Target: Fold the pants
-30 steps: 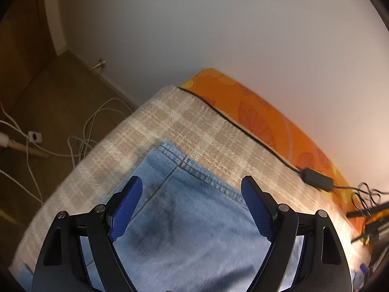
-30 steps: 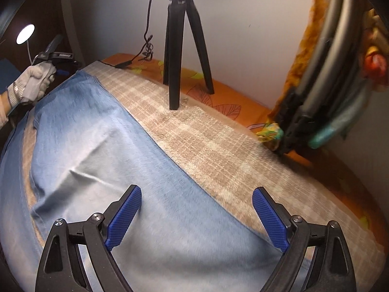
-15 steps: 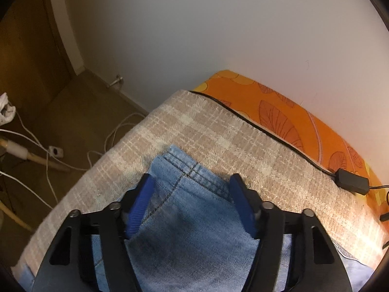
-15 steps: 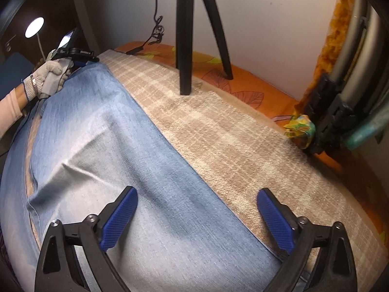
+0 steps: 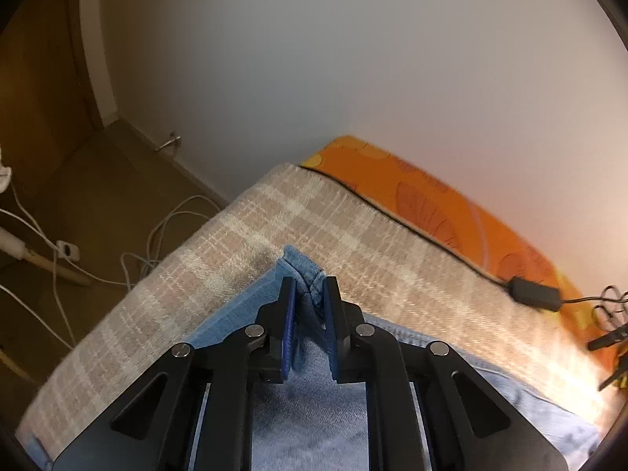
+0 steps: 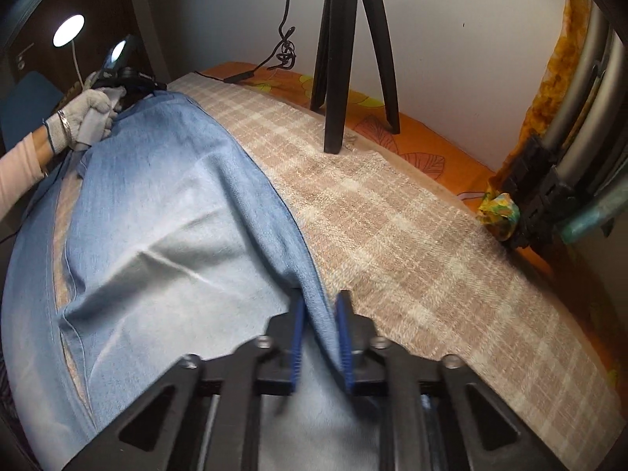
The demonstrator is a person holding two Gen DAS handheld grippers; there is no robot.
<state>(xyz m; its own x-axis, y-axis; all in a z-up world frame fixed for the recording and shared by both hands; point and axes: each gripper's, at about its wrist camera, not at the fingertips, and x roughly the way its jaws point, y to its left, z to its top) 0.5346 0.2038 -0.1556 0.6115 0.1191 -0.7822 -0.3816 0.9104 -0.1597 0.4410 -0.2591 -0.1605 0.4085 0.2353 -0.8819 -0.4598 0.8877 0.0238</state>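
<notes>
- Beige plaid blanket (image 6: 392,227) covers a bed, over an orange leaf-print sheet (image 5: 451,204) that shows along the white wall.
- At far left in the left wrist view, white cables (image 5: 157,235) lie on the brown floor beside the bed.
- Light blue denim pants (image 6: 165,212) lie spread along the blanket, lengthwise, on its near side.
- Left tongs (image 5: 309,298) are pressed together, pinching a corner hem of the pants, which bunches up between the blue pads.
- In the right wrist view, a gloved left hand (image 6: 84,117) at upper left grips the handle of those tongs at the far end of the pants.
- Right tongs (image 6: 320,314) are closed on the pants' far side edge, a ridge of denim caught between the pads.
- A black tripod (image 6: 345,59) stands on the blanket's far edge.
- A black adapter (image 5: 533,294) and its cable rest on the sheet at right.
</notes>
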